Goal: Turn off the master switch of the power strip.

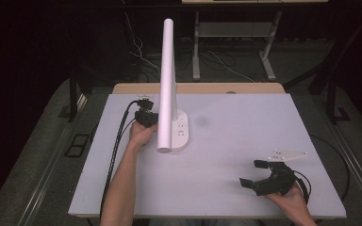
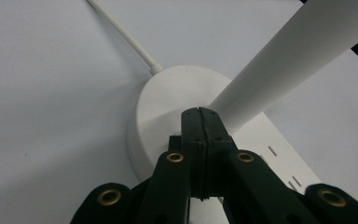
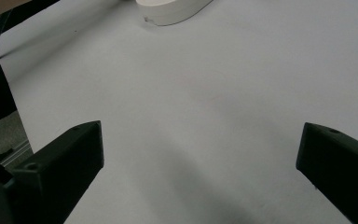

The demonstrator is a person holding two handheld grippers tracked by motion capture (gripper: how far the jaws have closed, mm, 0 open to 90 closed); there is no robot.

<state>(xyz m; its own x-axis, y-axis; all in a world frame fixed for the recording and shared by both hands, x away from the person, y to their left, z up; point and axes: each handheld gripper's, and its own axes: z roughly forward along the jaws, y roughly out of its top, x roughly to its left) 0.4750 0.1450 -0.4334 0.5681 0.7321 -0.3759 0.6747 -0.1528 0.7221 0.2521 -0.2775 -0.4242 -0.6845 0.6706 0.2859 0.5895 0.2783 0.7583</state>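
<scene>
Jaws, left gripper (image 2: 199,116): together, tips pressed flat against each other, nothing between them; tips set against the top of the lamp base (image 2: 168,102), just beside the foot of the lamp arm (image 2: 279,60). Whether pressing a control there: cannot tell.
Jaws, right gripper (image 1: 257,175): wide apart, nothing between them, resting low over the bare table (image 1: 245,127) near its front right corner, well apart from the lamp.
Lamp: white, one unit; oval base near the left middle of the table, slots visible on its upper face; tubular arm rising steeply and leaning toward the camera in the high view; thin white cord (image 2: 121,32) leaving the back of the base.
Loose item: small white flat bracket (image 1: 287,154) just beyond the right gripper.
Risks, judged: tall arm over a small base, so a sideways shove from the closed tips likely to slide or tip it; no second grip steadying the base; cord liable to snag and drag; tips apt to slip off the smooth plastic.
Containers: none on the table; nothing held in anything.
</scene>
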